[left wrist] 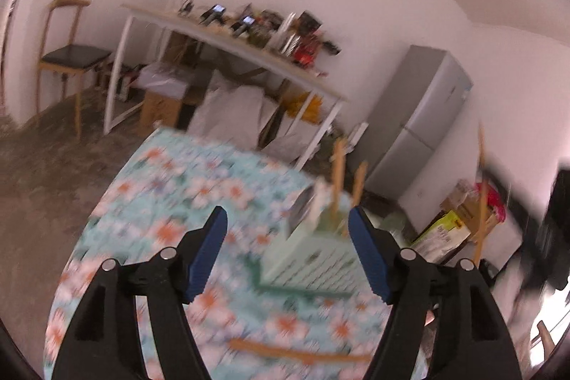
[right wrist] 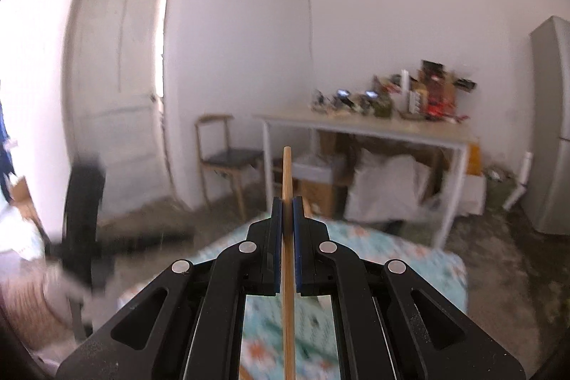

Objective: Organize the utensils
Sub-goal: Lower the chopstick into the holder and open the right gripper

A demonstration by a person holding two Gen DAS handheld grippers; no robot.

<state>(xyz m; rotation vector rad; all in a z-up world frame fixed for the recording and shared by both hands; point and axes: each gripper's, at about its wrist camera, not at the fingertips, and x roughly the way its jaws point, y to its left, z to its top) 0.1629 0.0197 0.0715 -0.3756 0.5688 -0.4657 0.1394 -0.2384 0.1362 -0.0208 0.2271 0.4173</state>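
One wooden chopstick [right wrist: 287, 230], clamped upright between my right gripper [right wrist: 287, 202] at frame centre for carrying to the pale green utensil holder [left wrist: 313, 259], right of centre; my left gripper [left wrist: 288, 219] hung wide apart, empty, above the floral tablecloth [left wrist: 171, 187].

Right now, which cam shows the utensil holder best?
Left wrist: the pale green utensil holder stands on the floral tablecloth ahead of the open left gripper, wooden handles sticking up, though blurred. The right wrist view shows none of it, only the chopstick clamped in its jaws.
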